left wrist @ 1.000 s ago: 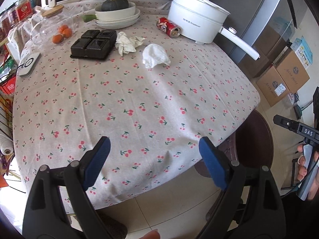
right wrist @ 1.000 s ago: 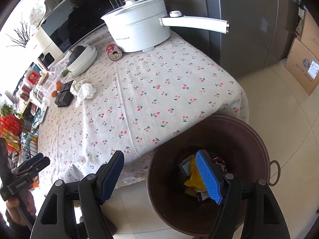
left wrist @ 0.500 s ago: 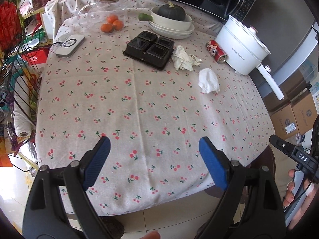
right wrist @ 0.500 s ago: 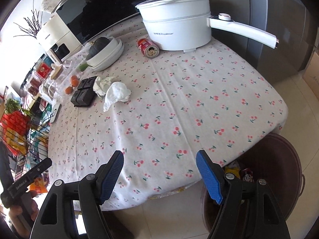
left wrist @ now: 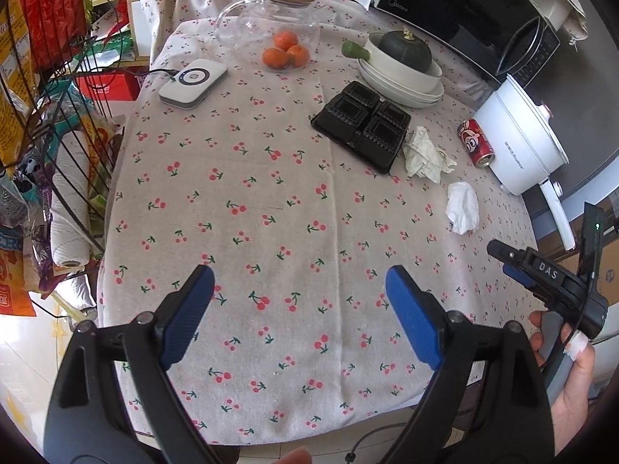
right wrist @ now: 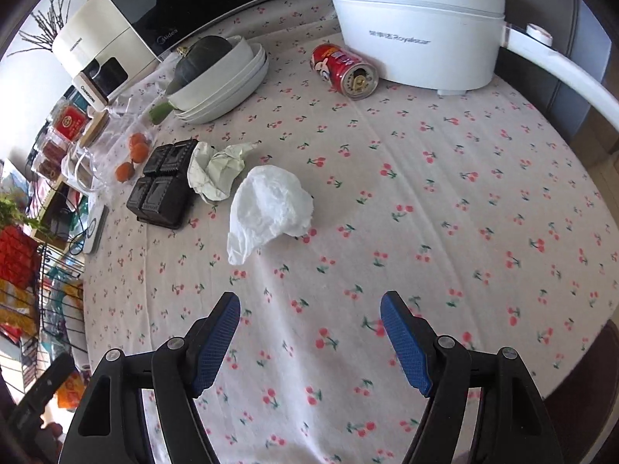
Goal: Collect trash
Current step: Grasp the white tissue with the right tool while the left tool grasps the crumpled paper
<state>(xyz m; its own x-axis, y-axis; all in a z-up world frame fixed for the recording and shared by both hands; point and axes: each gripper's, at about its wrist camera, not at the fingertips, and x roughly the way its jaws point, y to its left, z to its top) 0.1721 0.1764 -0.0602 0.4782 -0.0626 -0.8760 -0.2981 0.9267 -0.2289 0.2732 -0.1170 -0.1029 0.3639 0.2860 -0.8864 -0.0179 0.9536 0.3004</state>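
Both cameras are now looking across the table instead of the bin. Right gripper (right wrist: 309,332), jaws wide, is facing white tissue (right wrist: 271,205) just beyond; left gripper (left wrist: 300,309) is hovering wide, empty. Tissue risks slipping if pinched shallowly.

The white pot (right wrist: 418,27) loses its lid and handle end to the right wrist view's edges. A glass jug (left wrist: 267,19) partly veils 3 oranges (left wrist: 286,52). Labels on shelf packets (right wrist: 62,127) are too small to read.

You've swung your right gripper (right wrist: 309,332) away from the trash bin and up over the table, closing on the white tissue (right wrist: 269,208), jaws wide.
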